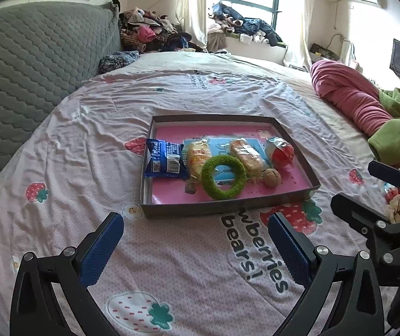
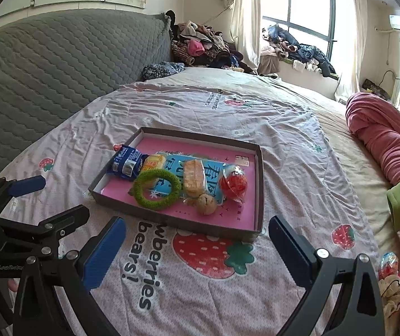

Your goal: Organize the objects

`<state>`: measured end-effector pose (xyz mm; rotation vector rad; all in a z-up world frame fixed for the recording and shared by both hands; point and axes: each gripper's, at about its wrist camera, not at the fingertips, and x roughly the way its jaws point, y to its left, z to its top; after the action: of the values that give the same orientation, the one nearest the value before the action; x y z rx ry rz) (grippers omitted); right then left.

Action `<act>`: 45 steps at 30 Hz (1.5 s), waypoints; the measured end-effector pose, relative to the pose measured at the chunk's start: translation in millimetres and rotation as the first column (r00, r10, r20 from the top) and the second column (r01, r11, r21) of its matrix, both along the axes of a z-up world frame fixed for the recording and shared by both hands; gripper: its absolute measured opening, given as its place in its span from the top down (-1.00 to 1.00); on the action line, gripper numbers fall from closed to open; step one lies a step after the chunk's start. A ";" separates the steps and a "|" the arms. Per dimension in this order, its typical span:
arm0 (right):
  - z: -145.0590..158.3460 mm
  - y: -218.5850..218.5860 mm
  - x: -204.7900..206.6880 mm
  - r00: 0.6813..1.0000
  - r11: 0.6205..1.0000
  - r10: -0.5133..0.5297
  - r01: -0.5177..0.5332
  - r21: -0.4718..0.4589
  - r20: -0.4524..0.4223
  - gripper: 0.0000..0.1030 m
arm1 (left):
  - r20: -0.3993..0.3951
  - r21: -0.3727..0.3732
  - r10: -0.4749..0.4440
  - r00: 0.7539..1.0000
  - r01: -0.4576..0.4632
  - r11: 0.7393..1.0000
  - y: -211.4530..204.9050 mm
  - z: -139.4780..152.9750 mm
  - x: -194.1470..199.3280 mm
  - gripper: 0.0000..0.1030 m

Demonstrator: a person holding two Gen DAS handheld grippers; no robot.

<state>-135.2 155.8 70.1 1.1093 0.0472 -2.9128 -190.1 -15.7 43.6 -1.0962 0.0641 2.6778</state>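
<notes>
Both grippers hang spread and empty above the strawberry-print sheet, short of the shallow box.

Left gripper and right gripper each show blue pads wide apart, nothing between them. Inside the box, from nine o'clock to three: blue snack packet, yellow-wrapped bun, green fuzzy ring, wrapped cake slice, walnut, red-and-clear wrapped sweet. Only the right wrist view reads the blue printed card under them. At five o'clock there, a loose wrapped sweet and a scrunchie lie well apart from the box.
</notes>
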 end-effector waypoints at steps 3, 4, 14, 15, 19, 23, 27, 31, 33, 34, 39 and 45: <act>-1.5 -2.5 6.9 1.000 1.000 -0.001 0.001 0.003 0.002 -0.99 | -0.002 -0.010 -0.004 1.000 0.004 1.000 0.6 -1.4 7.6 -0.99; -1.6 -2.8 9.3 1.000 1.000 -0.003 0.003 0.005 0.000 -0.99 | 0.000 -0.016 -0.003 1.000 0.003 1.000 0.8 -2.0 10.0 -0.99; -3.0 -1.7 31.4 1.000 1.000 -0.024 0.024 -0.006 0.009 -0.99 | -0.022 -0.026 0.018 1.000 -0.019 0.999 -5.5 -1.7 34.2 -0.99; -3.8 -1.5 34.6 1.000 1.000 -0.025 0.025 -0.010 0.011 -0.99 | -0.029 -0.026 0.016 0.999 -0.017 1.000 -5.9 -0.7 37.6 -0.99; -7.8 -3.1 48.2 0.999 0.999 -0.032 0.032 -0.006 0.018 -0.99 | -0.038 -0.043 0.015 0.999 -0.016 0.999 -6.6 0.5 48.1 -0.99; -10.9 -2.4 60.6 0.999 0.999 -0.044 0.045 -0.009 0.027 -0.99 | -0.028 -0.024 0.013 1.000 -0.014 1.000 -10.2 -0.7 60.3 -0.99; -12.8 -2.5 71.4 0.998 0.998 -0.056 0.056 -0.007 0.030 -0.99 | -0.029 -0.028 0.018 0.999 -0.019 0.999 -13.5 -2.5 71.7 -0.99; -16.1 -2.6 79.1 0.997 0.998 -0.066 0.067 -0.012 0.041 -0.99 | -0.024 -0.029 0.022 0.999 -0.023 0.999 -14.7 -6.3 81.4 -0.99; -19.8 -3.0 82.5 0.997 0.998 -0.065 0.066 -0.011 0.050 -0.99 | -0.019 -0.028 0.023 1.000 -0.023 0.999 -15.4 -8.6 84.7 -0.99; -22.4 -3.4 84.1 0.996 0.998 -0.069 0.070 -0.009 0.057 -0.99 | -0.016 -0.028 0.025 1.000 -0.025 0.999 -15.9 -10.1 86.4 -0.99; -35.2 -2.9 91.0 0.993 0.997 -0.081 0.082 -0.009 0.081 -0.99 | -0.001 -0.031 0.035 0.999 -0.035 0.999 -18.0 -21.1 92.3 -0.99; -49.9 0.8 98.4 0.990 0.994 -0.106 0.108 -0.009 0.096 -0.99 | 0.016 -0.037 0.048 0.999 -0.047 0.998 -19.8 -36.6 95.2 -0.99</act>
<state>-36.8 156.6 20.2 1.2855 -0.0364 -2.9420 -94.9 -35.5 7.1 -1.1455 0.0850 2.7193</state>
